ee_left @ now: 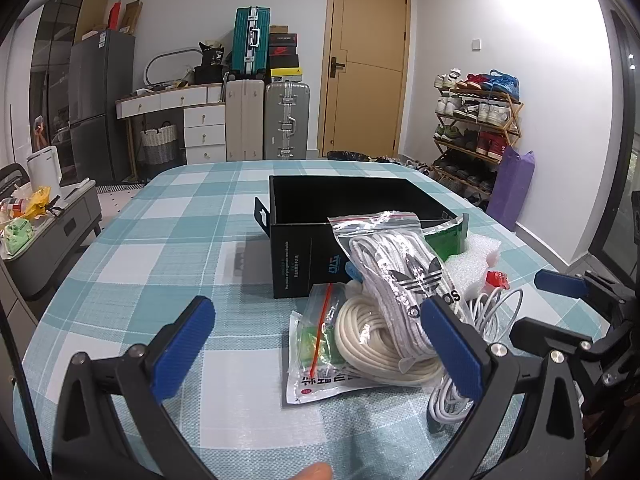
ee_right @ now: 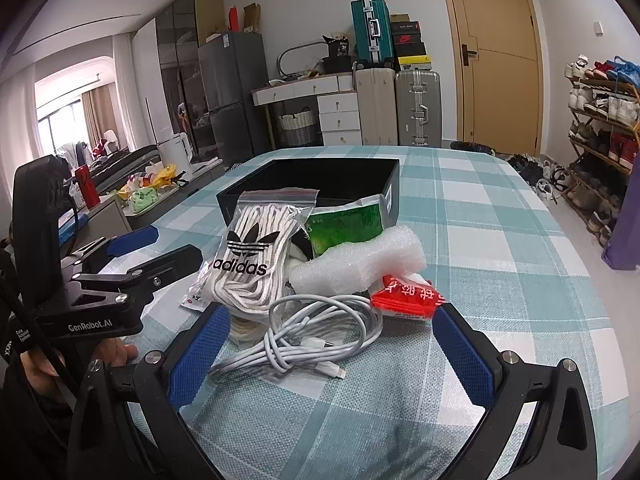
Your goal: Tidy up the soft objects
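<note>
A pile of soft items lies on the checked tablecloth in front of an open black box. The pile holds a zip bag of white adidas laces, a cream coiled cord, a small clear bag with a red strip, a white charging cable, white foam wrap, a green packet and a red packet. My left gripper is open, just short of the pile. My right gripper is open around the cable's near end.
The table is covered by a teal and white checked cloth. The other gripper shows at the right edge of the left wrist view and at the left of the right wrist view. Suitcases, drawers and a shoe rack stand behind.
</note>
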Tool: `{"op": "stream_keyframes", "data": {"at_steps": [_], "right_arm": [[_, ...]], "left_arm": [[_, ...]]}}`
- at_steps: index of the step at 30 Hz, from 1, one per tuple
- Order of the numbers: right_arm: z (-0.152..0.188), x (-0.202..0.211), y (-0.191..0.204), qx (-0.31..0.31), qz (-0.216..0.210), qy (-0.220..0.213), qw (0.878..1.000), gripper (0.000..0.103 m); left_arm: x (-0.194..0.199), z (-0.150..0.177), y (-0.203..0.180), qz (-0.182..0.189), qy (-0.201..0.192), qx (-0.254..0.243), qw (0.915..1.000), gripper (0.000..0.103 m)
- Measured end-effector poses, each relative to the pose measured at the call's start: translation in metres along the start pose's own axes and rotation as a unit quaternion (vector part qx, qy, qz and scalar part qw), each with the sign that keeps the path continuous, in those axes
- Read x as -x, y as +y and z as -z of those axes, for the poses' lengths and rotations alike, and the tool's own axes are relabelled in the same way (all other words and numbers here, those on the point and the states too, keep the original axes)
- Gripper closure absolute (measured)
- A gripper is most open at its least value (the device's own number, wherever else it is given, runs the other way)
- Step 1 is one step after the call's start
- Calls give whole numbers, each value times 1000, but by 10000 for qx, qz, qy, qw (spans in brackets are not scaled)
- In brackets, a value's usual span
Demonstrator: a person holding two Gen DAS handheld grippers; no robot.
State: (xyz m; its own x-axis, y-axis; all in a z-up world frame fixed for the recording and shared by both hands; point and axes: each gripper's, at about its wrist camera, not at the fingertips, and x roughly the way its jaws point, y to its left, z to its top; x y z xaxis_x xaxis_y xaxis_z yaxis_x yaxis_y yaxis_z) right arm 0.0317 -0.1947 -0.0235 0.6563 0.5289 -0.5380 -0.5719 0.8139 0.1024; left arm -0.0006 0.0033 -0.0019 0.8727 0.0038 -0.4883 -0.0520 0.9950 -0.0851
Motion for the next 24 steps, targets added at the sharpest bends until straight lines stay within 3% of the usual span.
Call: {"op": "stream_keyframes", "data": {"at_steps": [15, 24], "right_arm": [[5, -12, 3, -183, -200, 267, 9993, 0], [5, -34, -4, -508, -285, 750, 9955, 0]], "left_arm": [[-1, 0, 1, -16, -12, 24, 10000, 0], [-1, 0, 1, -23, -14, 23, 10000, 0]]}}
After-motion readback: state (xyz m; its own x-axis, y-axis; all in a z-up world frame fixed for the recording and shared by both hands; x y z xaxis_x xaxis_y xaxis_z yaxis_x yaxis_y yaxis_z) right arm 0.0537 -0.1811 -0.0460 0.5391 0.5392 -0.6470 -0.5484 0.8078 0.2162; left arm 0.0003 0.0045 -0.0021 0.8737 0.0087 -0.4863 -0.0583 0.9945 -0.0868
